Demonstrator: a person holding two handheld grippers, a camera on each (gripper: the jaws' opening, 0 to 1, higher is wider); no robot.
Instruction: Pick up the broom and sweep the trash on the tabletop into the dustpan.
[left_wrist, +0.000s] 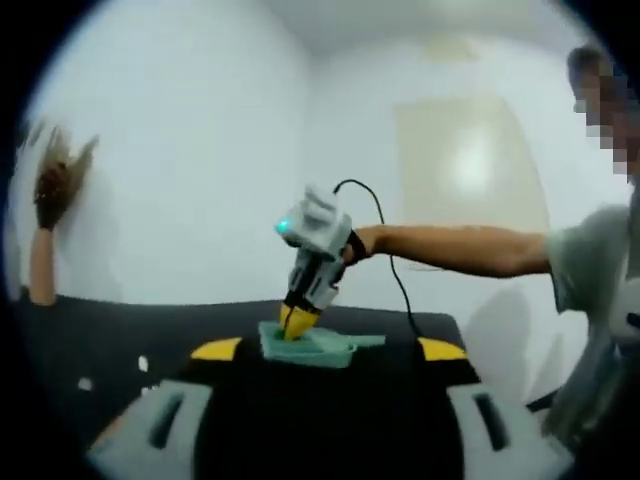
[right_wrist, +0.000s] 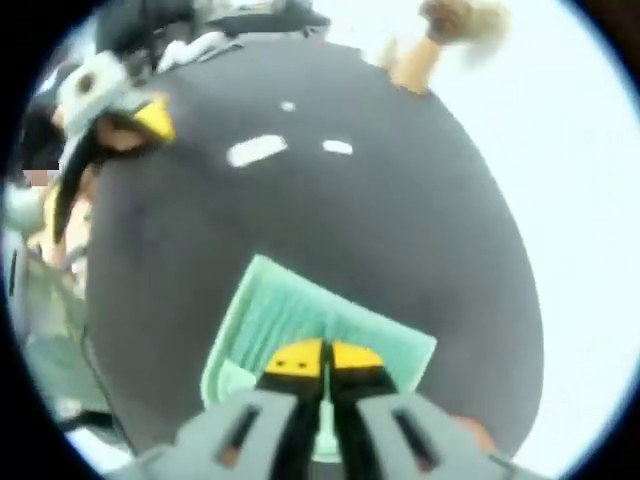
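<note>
A green dustpan (left_wrist: 325, 348) (right_wrist: 300, 315) lies flat on the black table (left_wrist: 120, 330) (right_wrist: 400, 220). My right gripper (right_wrist: 322, 360) (left_wrist: 298, 322) stands over its rear edge, yellow tips pressed together on the rim. My left gripper (left_wrist: 328, 350) is open, jaws wide apart, held back from the dustpan with nothing between them; it also appears as the left gripper (right_wrist: 140, 115) at the table's far side. The broom (left_wrist: 55, 195) (right_wrist: 445, 30), brown bristles up, leans against the white wall at the table's edge. Small white scraps of trash (right_wrist: 257, 150) (left_wrist: 143, 363) lie on the table.
A person's bare arm (left_wrist: 450, 248) reaches in from the right, holding the right gripper, with a black cable trailing down to the table. White walls surround the table. Open tabletop lies between the dustpan and the scraps.
</note>
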